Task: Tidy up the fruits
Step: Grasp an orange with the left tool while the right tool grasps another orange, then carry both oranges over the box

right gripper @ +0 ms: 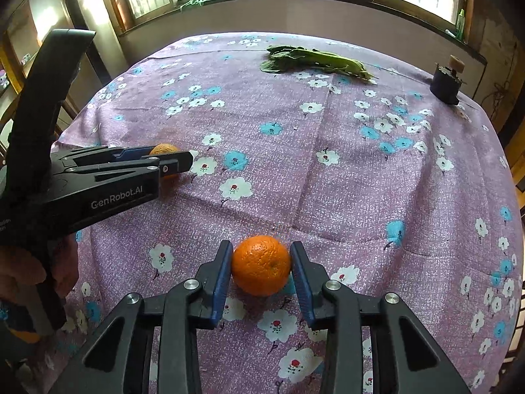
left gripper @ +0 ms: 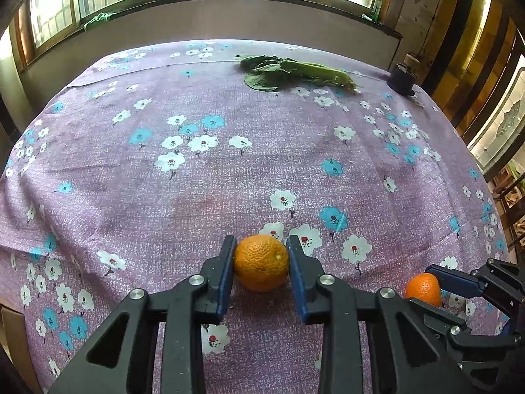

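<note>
jaws closed on orange (left gripper: pixel 261 262) at lower centre of left view, left gripper (left gripper: pixel 261 256) pads touching both sides; greens (left gripper: pixel 295 74) lying far up top. in right view, right gripper (right gripper: pixel 261 262) likewise pinching second orange (right gripper: pixel 261 265), lower centre on cloth (right gripper: pixel 361 180). risk, judging: round skin slipping out, rolling off if squeezed off-centre.
</note>
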Available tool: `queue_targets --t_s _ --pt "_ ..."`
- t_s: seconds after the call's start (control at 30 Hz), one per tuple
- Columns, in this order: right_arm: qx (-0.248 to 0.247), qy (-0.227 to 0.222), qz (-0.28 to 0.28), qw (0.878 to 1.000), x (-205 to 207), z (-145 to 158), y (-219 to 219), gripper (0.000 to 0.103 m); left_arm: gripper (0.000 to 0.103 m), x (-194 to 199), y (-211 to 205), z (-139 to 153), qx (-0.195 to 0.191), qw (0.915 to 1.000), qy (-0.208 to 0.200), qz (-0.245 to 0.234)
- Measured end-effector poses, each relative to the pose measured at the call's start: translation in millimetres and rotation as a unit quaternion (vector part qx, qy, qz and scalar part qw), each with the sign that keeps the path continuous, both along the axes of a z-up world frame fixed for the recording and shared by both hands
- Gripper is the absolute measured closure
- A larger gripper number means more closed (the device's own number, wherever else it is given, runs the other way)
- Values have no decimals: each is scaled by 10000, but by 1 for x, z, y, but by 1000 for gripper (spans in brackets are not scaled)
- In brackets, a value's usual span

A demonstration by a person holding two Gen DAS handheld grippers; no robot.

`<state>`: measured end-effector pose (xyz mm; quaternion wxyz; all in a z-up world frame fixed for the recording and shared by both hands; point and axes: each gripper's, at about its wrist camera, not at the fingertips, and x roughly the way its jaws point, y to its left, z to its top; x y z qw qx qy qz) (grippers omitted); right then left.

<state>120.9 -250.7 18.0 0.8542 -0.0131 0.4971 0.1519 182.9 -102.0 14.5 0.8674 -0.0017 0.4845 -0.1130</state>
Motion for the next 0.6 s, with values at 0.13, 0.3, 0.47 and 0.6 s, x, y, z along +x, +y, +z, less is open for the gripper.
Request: queue_targets --t_s 0.13,0.3,0.47,0.6 --pt "87 -138 65 9998 -12 14 6 65 74 -16 11 8 -4 10000 -22 84" --pt "111 -279 198 9994 -31 31 22 65 74 -45 26 24 48 9995 -170 254" --pt "207 -374 243 9988 -56 43 43 64 74 -81 43 37 170 9985 -344 400" --pt "307 -435 253 9983 -77 50 60 64 74 -110 59 42 261 9972 -450 536"
